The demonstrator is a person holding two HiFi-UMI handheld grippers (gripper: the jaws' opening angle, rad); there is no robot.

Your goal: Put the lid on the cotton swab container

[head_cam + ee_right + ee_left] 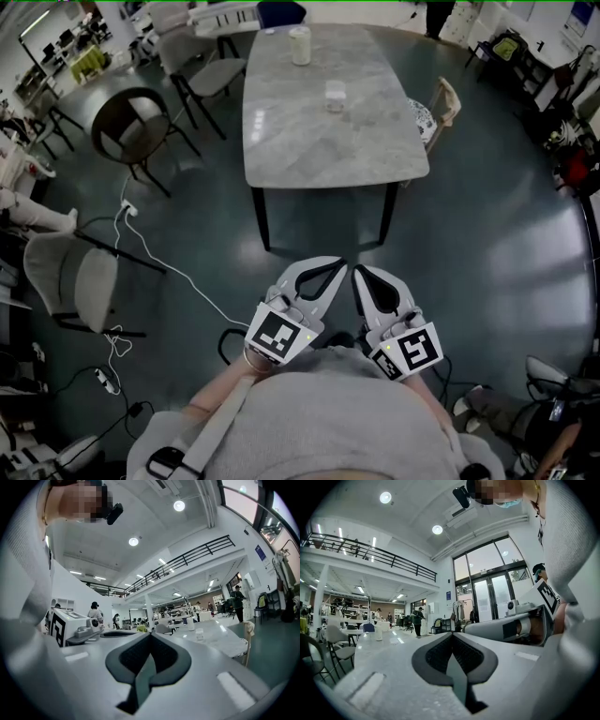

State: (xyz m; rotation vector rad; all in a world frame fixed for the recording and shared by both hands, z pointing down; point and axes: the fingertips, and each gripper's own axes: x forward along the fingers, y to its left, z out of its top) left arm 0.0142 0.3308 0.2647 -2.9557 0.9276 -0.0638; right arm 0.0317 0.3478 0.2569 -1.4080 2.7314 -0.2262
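- Grey chair (66, 272) and white cable (128, 212) are sitting on the dark floor at our left. The cable is trailing toward our feet, so we are risking a snag and a jolt if we walk in without minding it.
- We are holding the left gripper (330, 272) level in front of our chest, with its jaws pressed together on nothing.
- We are facing the stone-patterned table (319, 159), which is standing far ahead, well apart from both grippers.
- A tall whitish jar (299, 45) is standing near the table's far end, and a small clear piece (335, 96) is lying nearer to us, apart from it. We are taking these for the cotton swab container and its lid, though from here we cannot tell which is which.
- We are holding the right gripper (364, 278) just beside the left, likewise closed and empty, with the two tips nearly meeting.
- We are judging the task not yet begun. Reaching in with closed jaws could knock the jar over, and the clear piece is hard to see, so we could pinch it off-centre and send it skidding.
- A pale chair (446, 101) is standing at the table's right edge, where it could catch our elbow.
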